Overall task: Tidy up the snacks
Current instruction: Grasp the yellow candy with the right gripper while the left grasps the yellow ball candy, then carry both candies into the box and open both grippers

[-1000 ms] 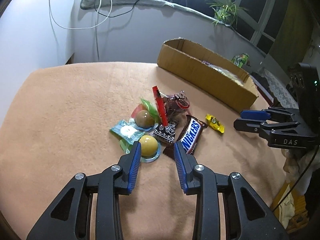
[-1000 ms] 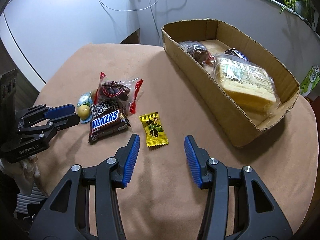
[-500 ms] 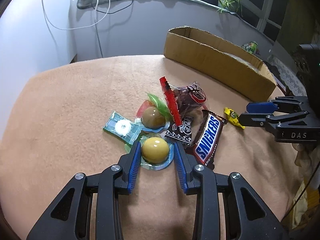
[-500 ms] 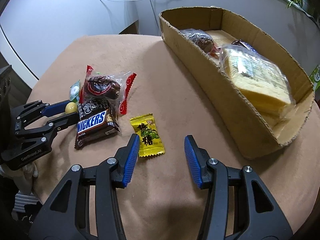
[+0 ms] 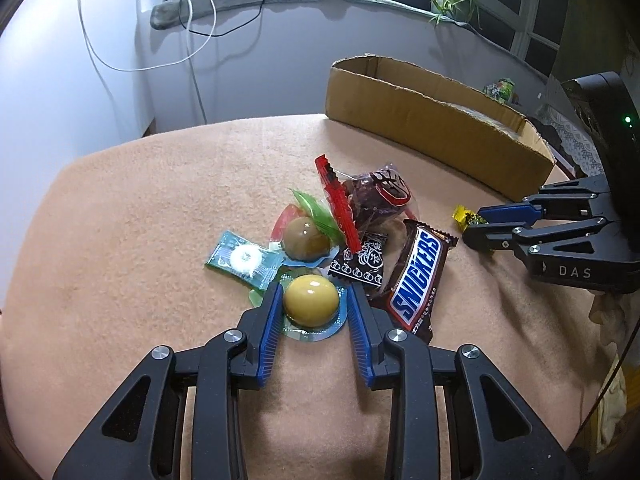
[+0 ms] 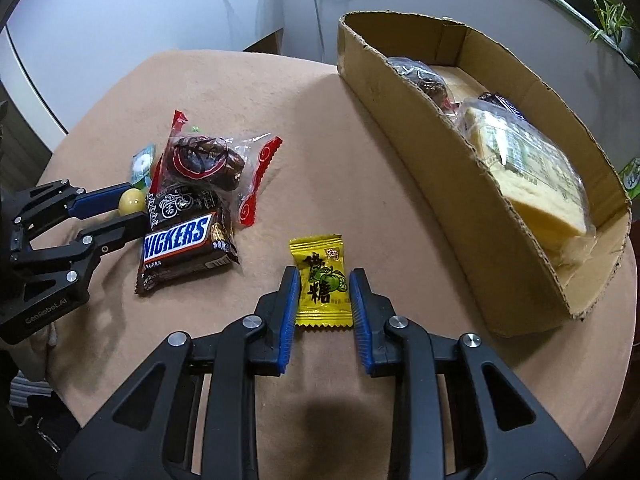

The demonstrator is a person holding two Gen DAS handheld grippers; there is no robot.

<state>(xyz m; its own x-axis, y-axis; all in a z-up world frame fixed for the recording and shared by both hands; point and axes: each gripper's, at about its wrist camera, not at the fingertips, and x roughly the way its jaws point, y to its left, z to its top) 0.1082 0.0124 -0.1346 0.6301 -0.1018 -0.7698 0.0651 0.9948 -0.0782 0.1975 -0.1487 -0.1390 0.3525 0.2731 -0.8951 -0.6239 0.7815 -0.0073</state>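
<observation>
Left wrist view: the left gripper (image 5: 312, 304) brackets a yellow jelly cup (image 5: 311, 301) on the tan cloth (image 5: 140, 220), blue pads at the cup's foil rim, jaws narrow; whether they press is unclear; beside it lies a bar reading "SNICKERS" (image 5: 416, 276); the other tool is marked "DAS".

Right wrist view: the right gripper (image 6: 325, 294) is closing around a yellow candy (image 6: 322, 280) with Chinese print, pads just beside its edges; the box (image 6: 420, 152) holds wrapped cake (image 6: 532, 180); the far tool reads "GenRobot.AI".

Dim indoor light, soft shadows, sharp centre, strong fisheye bending at edges.
</observation>
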